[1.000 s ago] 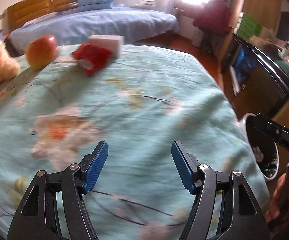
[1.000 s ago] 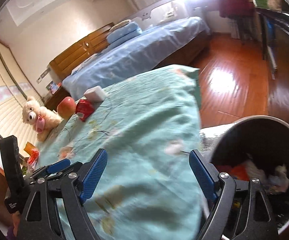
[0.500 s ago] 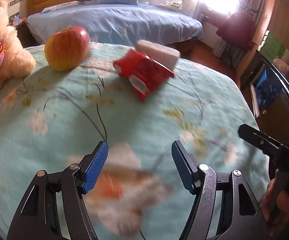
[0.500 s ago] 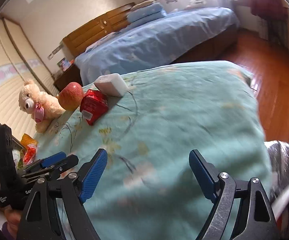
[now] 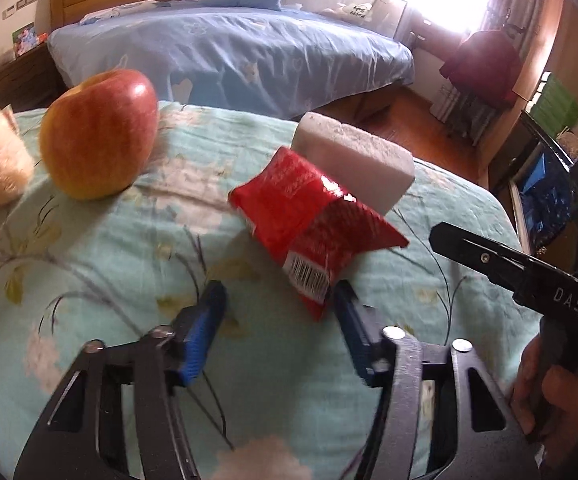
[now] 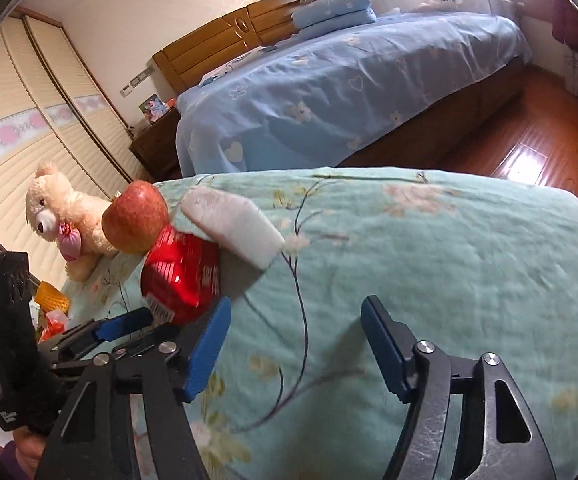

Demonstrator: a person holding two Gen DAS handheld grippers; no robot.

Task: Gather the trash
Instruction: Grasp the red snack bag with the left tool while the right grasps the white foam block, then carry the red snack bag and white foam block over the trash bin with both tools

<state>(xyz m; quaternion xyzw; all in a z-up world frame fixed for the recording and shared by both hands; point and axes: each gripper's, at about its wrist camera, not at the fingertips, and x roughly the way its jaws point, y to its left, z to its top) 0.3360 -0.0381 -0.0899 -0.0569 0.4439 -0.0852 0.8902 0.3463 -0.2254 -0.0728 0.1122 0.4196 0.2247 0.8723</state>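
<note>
A crumpled red snack wrapper [image 5: 313, 224] lies on the teal floral bedspread [image 5: 89, 264], leaning against a white foam block [image 5: 353, 160]. My left gripper [image 5: 277, 312] is open, its blue pads just short of the wrapper's near end, which shows a barcode. The wrapper also shows in the right wrist view [image 6: 181, 276], with the left gripper's blue fingers [image 6: 123, 326] right below it. My right gripper [image 6: 295, 344] is open and empty over bare bedspread, to the right of the wrapper. It appears at the right of the left wrist view [image 5: 529, 276].
A red apple [image 5: 97, 136] sits left of the wrapper, a cream teddy bear [image 6: 61, 216] beyond it. Orange and red scraps [image 6: 51, 308] lie by the bed's left edge. A blue bed [image 6: 349, 80] and wooden floor [image 6: 529, 148] lie behind.
Both grippers swung away from the bin at the bed's right edge and moved toward the wrapper. The left gripper closed in until the wrapper sits just ahead of its open fingers.
</note>
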